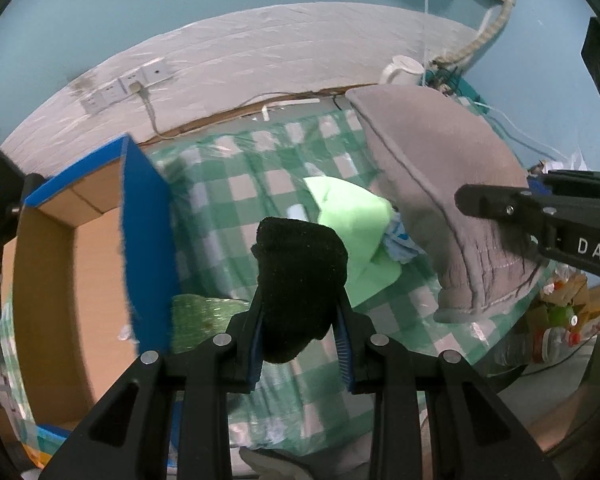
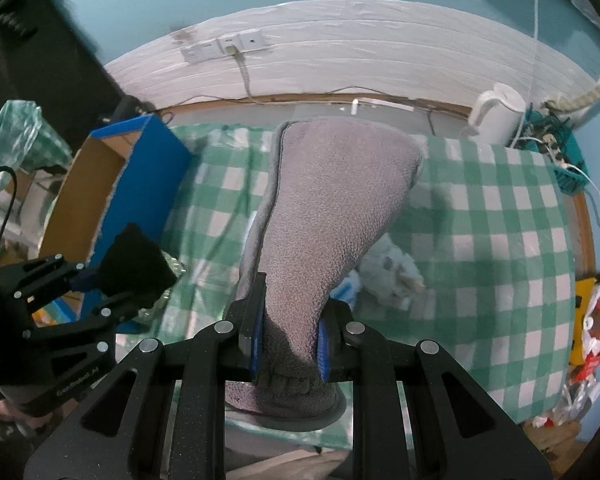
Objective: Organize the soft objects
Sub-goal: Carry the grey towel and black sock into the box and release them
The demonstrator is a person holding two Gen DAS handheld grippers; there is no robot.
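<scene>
Left wrist view: left gripper (image 1: 302,320) pinches a black knit sock (image 1: 300,276), perhaps rolled, limp between narrowed jaws. Right gripper (image 2: 290,340) clamps a grey fleece cushion (image 2: 332,208) by its bunched corner; soft, light, sagging.

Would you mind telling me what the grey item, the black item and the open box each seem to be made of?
Grey cloth: looks like terry or fleece, with a nubby matte pile and piped edge. Black item: seemingly a knitted fabric, fuzzy and matte. Box: probably corrugated cardboard, plain brown inside with blue outer faces.
</scene>
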